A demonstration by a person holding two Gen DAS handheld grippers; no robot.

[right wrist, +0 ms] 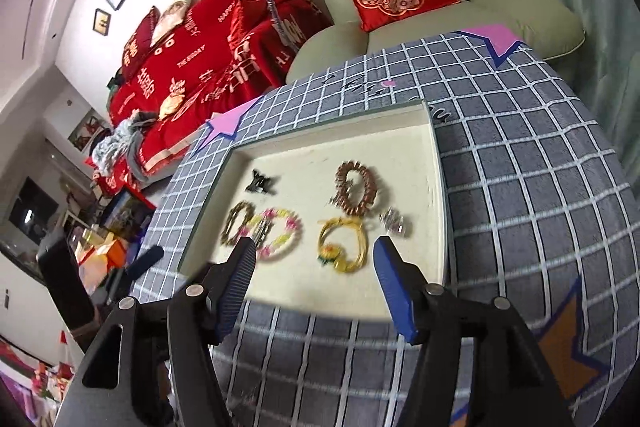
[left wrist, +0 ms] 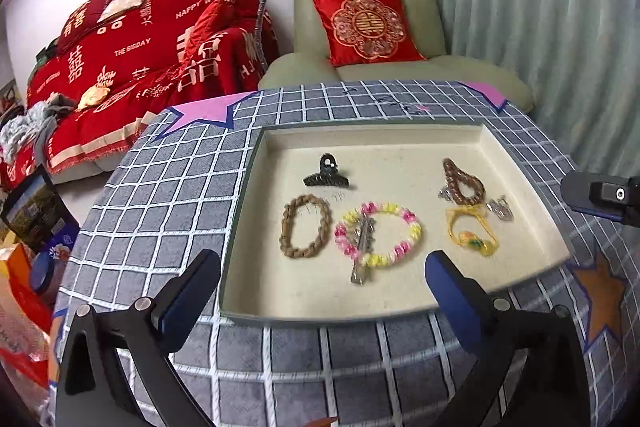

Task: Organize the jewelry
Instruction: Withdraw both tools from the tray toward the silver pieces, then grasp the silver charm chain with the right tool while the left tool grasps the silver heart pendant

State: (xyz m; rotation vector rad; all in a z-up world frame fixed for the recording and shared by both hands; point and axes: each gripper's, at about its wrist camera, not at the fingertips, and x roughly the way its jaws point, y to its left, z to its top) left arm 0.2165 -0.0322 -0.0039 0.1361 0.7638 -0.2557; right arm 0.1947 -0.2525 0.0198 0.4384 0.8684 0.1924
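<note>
Both claws are released w/ nothing between the jaws: left gripper (left wrist: 322,269) spread wide over the near rim of the shallow cream rectangular tray (left wrist: 400,143), right gripper (right wrist: 314,257) about half spread, hovering at the tray's 6 o'clock edge.

All jewelry lies inside the tray. Nearest, approx 6 o'clock: pink-and-yellow beaded bracelet (left wrist: 378,235) w/ a silver metal hair clip (left wrist: 364,247) lying across it. At 8 o'clock, tan braided rope bracelet (left wrist: 306,227), just beside the beads. At 4 o'clock, yellow cord bracelet w/ amber charm (left wrist: 472,237), touching the small silver charm (left wrist: 500,207) and the brown wooden bead bracelet (left wrist: 464,183) beyond it. Farthest, 11 o'clock: black plastic claw hair clip (left wrist: 326,175).

Risks, as I judge: the clip crossing the beads could drag the bracelet along if either is grabbed. The right-side cluster is crowded, so a pinch may catch 2 pcs. Thin cords may slip from the pads. Right view is blurred, so aim there is uncertain.
</note>
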